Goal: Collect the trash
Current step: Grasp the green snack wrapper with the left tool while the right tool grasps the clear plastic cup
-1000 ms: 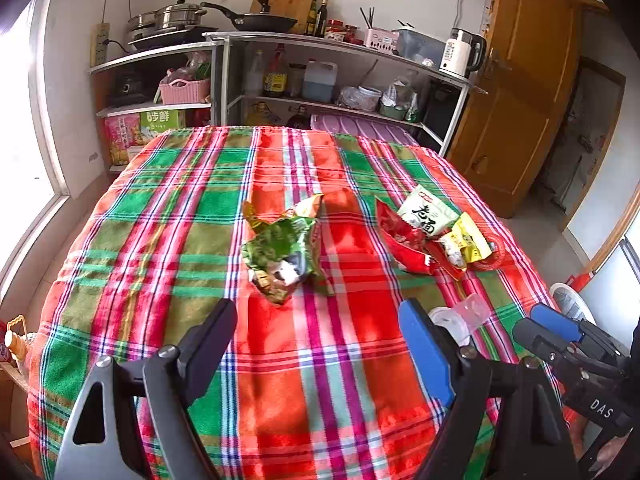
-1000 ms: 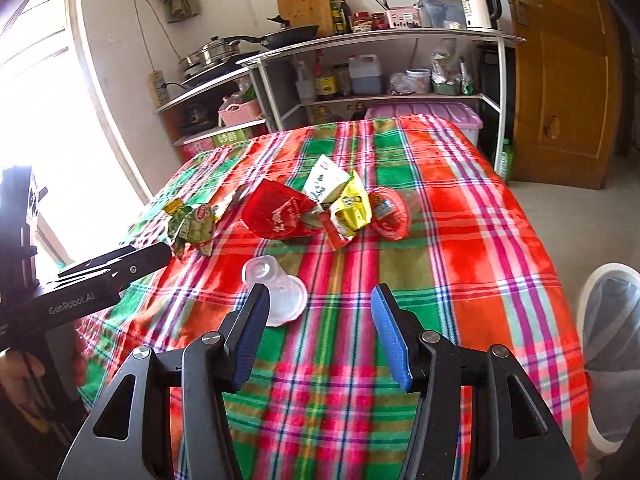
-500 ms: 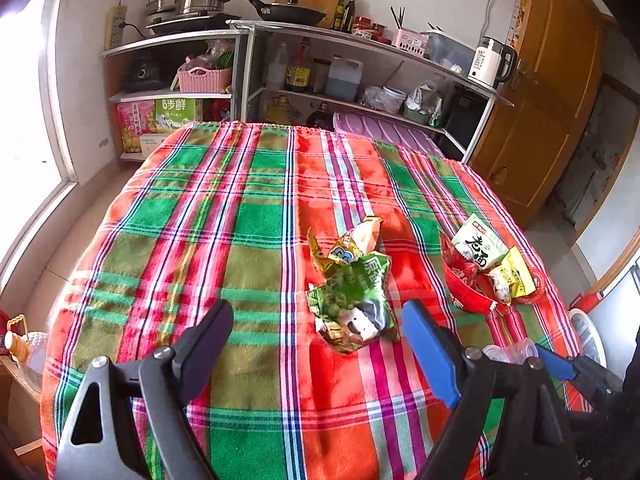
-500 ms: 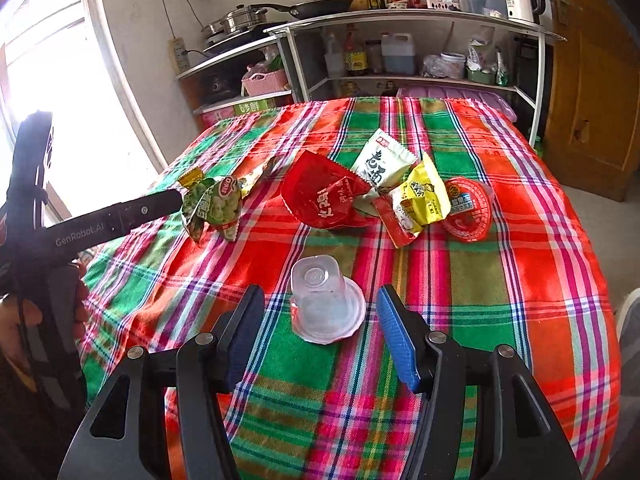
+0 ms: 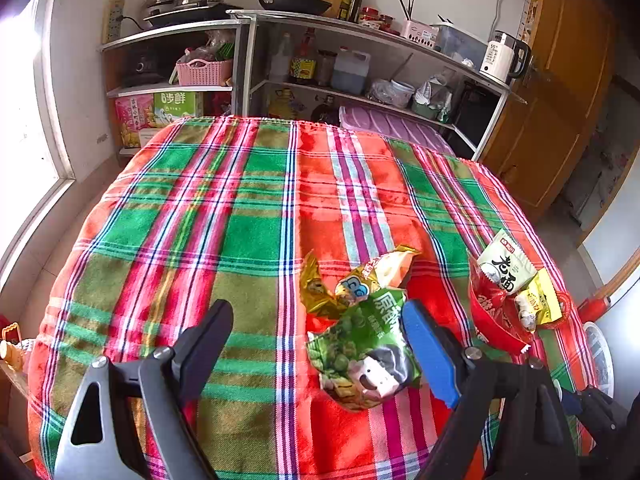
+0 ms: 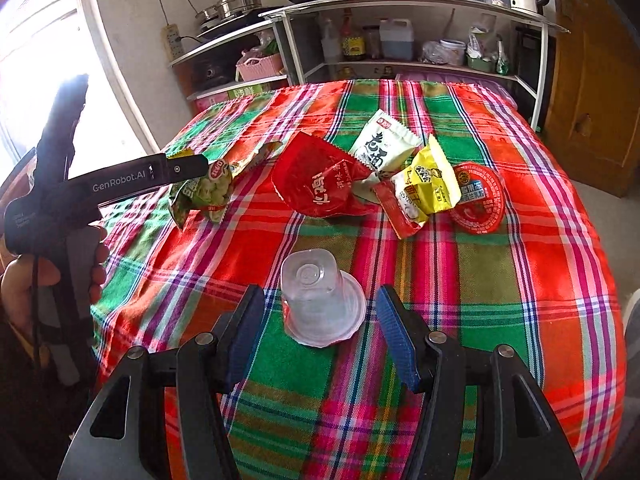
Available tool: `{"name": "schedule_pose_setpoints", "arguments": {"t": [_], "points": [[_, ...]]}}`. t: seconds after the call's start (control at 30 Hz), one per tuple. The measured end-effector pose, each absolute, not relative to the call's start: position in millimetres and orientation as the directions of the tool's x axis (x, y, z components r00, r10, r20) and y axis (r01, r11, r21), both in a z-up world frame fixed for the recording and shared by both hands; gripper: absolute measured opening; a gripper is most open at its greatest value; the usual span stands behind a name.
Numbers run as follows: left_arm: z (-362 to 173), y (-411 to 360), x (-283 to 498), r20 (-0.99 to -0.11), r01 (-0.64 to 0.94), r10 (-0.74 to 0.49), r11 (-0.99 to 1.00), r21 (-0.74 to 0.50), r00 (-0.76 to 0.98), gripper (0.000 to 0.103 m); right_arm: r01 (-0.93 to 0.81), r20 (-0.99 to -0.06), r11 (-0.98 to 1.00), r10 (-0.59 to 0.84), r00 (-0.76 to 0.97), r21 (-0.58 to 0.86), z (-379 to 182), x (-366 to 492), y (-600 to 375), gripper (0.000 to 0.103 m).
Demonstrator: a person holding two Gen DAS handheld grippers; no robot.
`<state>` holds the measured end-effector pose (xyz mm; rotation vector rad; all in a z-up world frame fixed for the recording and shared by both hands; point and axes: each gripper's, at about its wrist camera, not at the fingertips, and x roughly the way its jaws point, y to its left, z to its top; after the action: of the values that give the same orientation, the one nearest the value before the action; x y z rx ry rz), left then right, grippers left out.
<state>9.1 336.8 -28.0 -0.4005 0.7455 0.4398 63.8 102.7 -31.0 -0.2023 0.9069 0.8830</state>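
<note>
A crumpled green snack bag (image 5: 362, 350) lies on the plaid tablecloth (image 5: 224, 216) with a gold wrapper (image 5: 320, 292) beside it. My left gripper (image 5: 316, 338) is open, its blue finger touching the bag's right side. In the right wrist view the green bag (image 6: 204, 194) sits under the left gripper. My right gripper (image 6: 322, 314) is open around an upturned clear plastic cup (image 6: 318, 298). A red bag (image 6: 320, 182), a white packet (image 6: 380, 144), a yellow packet (image 6: 430, 184) and a red jelly cup (image 6: 478, 198) lie beyond.
Metal shelves (image 5: 360, 40) with pans, bottles and a kettle stand behind the table. A wooden door (image 5: 560, 92) is at the right. A white bin (image 5: 598, 356) stands by the table's right edge. A window (image 6: 36, 60) is at the left.
My left gripper has moved closer to the green bag, which now sits by its blue finger. My right gripper has advanced so the clear cup lies between its fingers.
</note>
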Motion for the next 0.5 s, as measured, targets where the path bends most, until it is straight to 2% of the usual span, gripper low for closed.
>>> {"name": "schedule_pose_setpoints", "arguments": {"t": [0.17,0.3,0.37,0.43,0.5], "points": [[-32,336,15,-0.718,-0.512,0.244,0.84,-0.179,0.652,0.086,-0.733,-0.76,0.648,0.577,0.298,0.204,-33,66,103,0.059],[-34,335,17,-0.717,-0.504,0.231,0.842,-0.191,0.657,0.074,-0.728,-0.763,0.653,0.574,0.298,0.207,-35,67,103,0.059],[-34,334,18,-0.715,-0.496,0.225,0.846,-0.193,0.662,0.065,-0.728,-0.764,0.653,0.573,0.296,0.208,-35,68,103,0.059],[-33,333,19,-0.713,-0.487,0.218,0.851,-0.195,0.667,0.055,-0.73,-0.765,0.654,0.57,0.3,0.201,-35,67,104,0.055],[-33,331,20,-0.711,-0.478,0.214,0.857,-0.193,0.67,0.051,-0.731,-0.766,0.655,0.567,0.304,0.194,-35,66,105,0.041]]}}
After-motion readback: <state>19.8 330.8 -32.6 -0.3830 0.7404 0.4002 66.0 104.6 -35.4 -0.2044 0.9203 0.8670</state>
